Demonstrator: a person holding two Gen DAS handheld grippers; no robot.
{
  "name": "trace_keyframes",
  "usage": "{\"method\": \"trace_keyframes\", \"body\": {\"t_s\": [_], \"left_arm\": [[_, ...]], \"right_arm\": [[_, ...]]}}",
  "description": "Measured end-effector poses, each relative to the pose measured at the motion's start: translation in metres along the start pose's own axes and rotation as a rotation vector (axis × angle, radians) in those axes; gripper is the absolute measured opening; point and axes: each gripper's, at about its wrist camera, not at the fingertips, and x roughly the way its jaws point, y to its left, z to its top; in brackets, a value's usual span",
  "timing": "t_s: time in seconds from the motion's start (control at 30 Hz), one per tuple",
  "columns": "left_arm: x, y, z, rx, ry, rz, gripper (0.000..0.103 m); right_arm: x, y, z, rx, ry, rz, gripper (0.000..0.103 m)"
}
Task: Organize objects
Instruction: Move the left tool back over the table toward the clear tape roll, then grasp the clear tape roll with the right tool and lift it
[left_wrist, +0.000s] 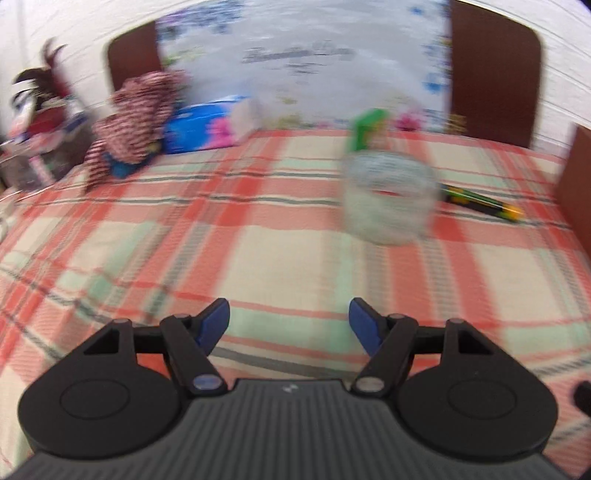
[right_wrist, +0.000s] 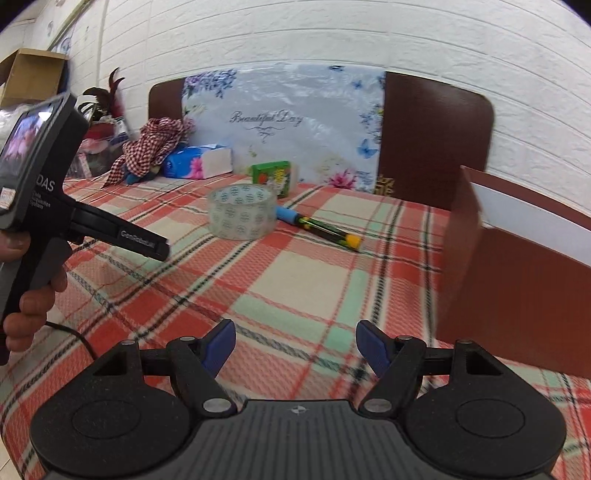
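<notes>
1. left gripper (left_wrist: 289, 325) and right gripper (right_wrist: 295, 347) both gape wide, holding nothing.
2. clear printed tape roll (right_wrist: 242, 211), yellow-tipped screwdriver (right_wrist: 319, 228) and green box (right_wrist: 271, 177) lie loose on the plaid blanket (right_wrist: 295, 280); organizing seems barely begun.

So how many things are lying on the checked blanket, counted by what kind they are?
Tape roll: 1
Screwdriver: 1
Green box: 1
Tissue pack: 1
Checked cloth bundle: 1
Total: 5
</notes>
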Motion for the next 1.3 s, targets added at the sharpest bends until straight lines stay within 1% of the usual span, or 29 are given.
{"method": "trace_keyframes", "body": {"t_s": [0.03, 0.07, 0.1, 0.13, 0.17, 0.2, 0.23, 0.3, 0.4, 0.43, 0.53, 0.57, 0.6, 0.67, 0.77, 0.87, 0.93, 1.03, 1.1, 1.2, 1.3], "left_arm": [[0.008, 0.013, -0.002, -0.02, -0.006, 0.041, 0.074], [0.016, 0.027, -0.006, -0.042, -0.02, 0.075, 0.083], [0.02, 0.041, -0.011, -0.081, -0.053, 0.074, 0.089], [0.023, 0.058, -0.013, -0.165, -0.054, 0.019, 0.089], [0.022, 0.068, -0.013, -0.217, -0.068, -0.004, 0.088], [0.021, 0.071, -0.014, -0.235, -0.079, -0.006, 0.088], [0.022, 0.071, -0.015, -0.229, -0.084, -0.005, 0.088], [0.021, 0.067, -0.015, -0.203, -0.095, -0.012, 0.088], [0.022, 0.065, -0.013, -0.202, -0.097, -0.024, 0.088], [0.023, 0.067, -0.013, -0.209, -0.099, -0.029, 0.088], [0.022, 0.065, -0.016, -0.217, -0.103, -0.031, 0.088], [0.022, 0.064, -0.016, -0.217, -0.104, -0.032, 0.088], [0.022, 0.065, -0.016, -0.218, -0.104, -0.033, 0.088], [0.022, 0.065, -0.016, -0.222, -0.104, -0.036, 0.088], [0.022, 0.064, -0.016, -0.221, -0.103, -0.035, 0.088], [0.023, 0.064, -0.015, -0.214, -0.101, -0.032, 0.088], [0.023, 0.062, -0.015, -0.208, -0.098, -0.028, 0.088], [0.024, 0.06, -0.014, -0.193, -0.093, -0.018, 0.088], [0.023, 0.058, -0.014, -0.183, -0.089, -0.008, 0.088], [0.022, 0.052, -0.013, -0.153, -0.081, 0.014, 0.089], [0.019, 0.04, -0.01, -0.104, -0.061, 0.056, 0.089]], "right_arm": [[0.006, 0.004, 0.004, -0.006, -0.001, 0.01, 0.07], [0.013, 0.009, 0.009, -0.016, -0.003, 0.02, 0.071], [0.02, 0.013, 0.014, -0.028, -0.011, 0.031, 0.071], [0.028, 0.018, 0.02, -0.039, -0.022, 0.04, 0.072], [0.036, 0.022, 0.026, -0.05, -0.034, 0.045, 0.073], [0.045, 0.026, 0.032, -0.058, -0.046, 0.05, 0.075], [0.055, 0.029, 0.039, -0.06, -0.056, 0.057, 0.077], [0.079, 0.036, 0.053, -0.052, -0.08, 0.072, 0.085], [0.114, 0.045, 0.072, -0.076, -0.104, 0.066, 0.088], [0.126, 0.049, 0.077, -0.089, -0.1, 0.061, 0.088], [0.158, 0.051, 0.09, -0.095, -0.04, 0.069, 0.089], [0.166, 0.05, 0.093, -0.087, -0.033, 0.07, 0.089], [0.171, 0.049, 0.097, -0.084, -0.028, 0.08, 0.087], [0.177, 0.047, 0.099, -0.082, -0.011, 0.097, 0.088], [0.168, 0.049, 0.091, -0.098, -0.017, 0.092, 0.088], [0.146, 0.044, 0.078, -0.102, -0.018, 0.1, 0.088], [0.123, 0.035, 0.063, -0.091, -0.012, 0.105, 0.088], [0.077, 0.014, 0.035, -0.074, 0.005, 0.102, 0.088], [0.04, 0.0, 0.011, -0.084, 0.01, 0.076, 0.088], [-0.011, -0.021, -0.019, -0.065, 0.016, 0.001, 0.088], [-0.045, -0.041, -0.039, -0.026, 0.02, -0.065, 0.089]]}}
